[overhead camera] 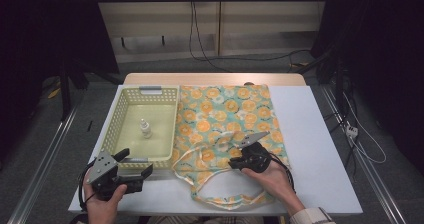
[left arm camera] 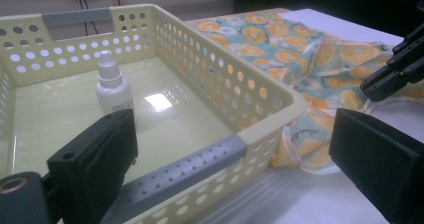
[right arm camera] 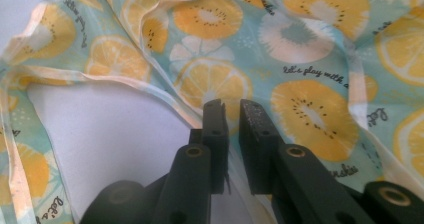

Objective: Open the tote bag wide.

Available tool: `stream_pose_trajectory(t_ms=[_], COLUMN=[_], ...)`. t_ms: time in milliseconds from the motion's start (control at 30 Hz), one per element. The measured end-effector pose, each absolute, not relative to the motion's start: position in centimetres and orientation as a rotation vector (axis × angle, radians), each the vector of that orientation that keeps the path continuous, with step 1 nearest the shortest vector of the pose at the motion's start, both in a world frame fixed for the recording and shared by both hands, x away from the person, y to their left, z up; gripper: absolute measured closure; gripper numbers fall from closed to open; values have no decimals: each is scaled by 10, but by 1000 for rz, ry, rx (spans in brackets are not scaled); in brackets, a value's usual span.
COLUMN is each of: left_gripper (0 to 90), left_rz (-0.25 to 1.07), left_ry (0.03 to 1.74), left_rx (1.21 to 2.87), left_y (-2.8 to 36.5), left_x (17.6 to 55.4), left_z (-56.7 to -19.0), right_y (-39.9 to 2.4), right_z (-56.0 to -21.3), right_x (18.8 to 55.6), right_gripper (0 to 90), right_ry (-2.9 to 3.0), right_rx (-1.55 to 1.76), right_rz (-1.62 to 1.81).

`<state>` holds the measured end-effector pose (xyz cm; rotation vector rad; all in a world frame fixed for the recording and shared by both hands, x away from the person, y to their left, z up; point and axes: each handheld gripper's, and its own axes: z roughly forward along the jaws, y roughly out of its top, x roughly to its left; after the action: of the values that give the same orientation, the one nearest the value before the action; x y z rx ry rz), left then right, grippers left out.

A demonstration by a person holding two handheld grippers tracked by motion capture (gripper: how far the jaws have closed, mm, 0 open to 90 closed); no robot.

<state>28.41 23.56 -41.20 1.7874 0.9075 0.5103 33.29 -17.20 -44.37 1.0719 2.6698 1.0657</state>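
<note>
— What is the right gripper (right arm camera: 231,115) doing now?

— Its jaws are almost closed, with only a thin gap between them, and I see no cloth pinched in that gap. It rests on the tote bag (overhead camera: 225,119), at the near edge of the fabric where one handle strap (right arm camera: 125,81) begins. The bag has an orange-slice print and lies flat on the white table (overhead camera: 320,154), just beside the basket (overhead camera: 172,121).

— And the left gripper (overhead camera: 131,165)?

— This one is wide open and holds nothing. It is at the near rim of the pale yellow basket, over the grey handle (left arm camera: 180,176). Inside the basket a small white dropper bottle (left arm camera: 113,85) stands upright.

— So which step is it, you think?

— I think it is the beginning: getting hold of the bag's mouth to open it, perhaps to put the bottle in. Next, the right gripper should take only the upper layer of fabric near the strap and lift it, not both layers together. The left must reach over the rim and down for the bottle without pushing it over.
</note>
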Motion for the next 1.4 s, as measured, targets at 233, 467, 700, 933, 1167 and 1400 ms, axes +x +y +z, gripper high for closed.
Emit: stream_pose_trajectory(t_ms=[233, 467, 700, 933, 1167, 1400], left_gripper=[52, 52, 51, 52, 51, 51], left_rz=[510, 509, 510, 520, 518, 508], left_ry=[909, 911, 909, 920, 926, 944], left_rx=[1787, 1784, 1789, 1779, 1783, 1767], left_y=[236, 235, 235, 238, 238, 242], left_x=[284, 284, 284, 284, 284, 286], left_z=[-412, -412, -412, -412, -413, -414], right_y=[-166, -162, -162, -162, -168, -172], right_z=[-448, -451, -451, -444, -428, -417], right_x=[332, 329, 332, 330, 329, 335], right_gripper=[797, 779, 900, 900, 900, 900], right_ry=[2700, 2690, 2709, 2615, 2498, 2420], right_rx=[999, 883, 934, 992, 1006, 1019], right_rz=[999, 959, 973, 1008, 1158, 1261])
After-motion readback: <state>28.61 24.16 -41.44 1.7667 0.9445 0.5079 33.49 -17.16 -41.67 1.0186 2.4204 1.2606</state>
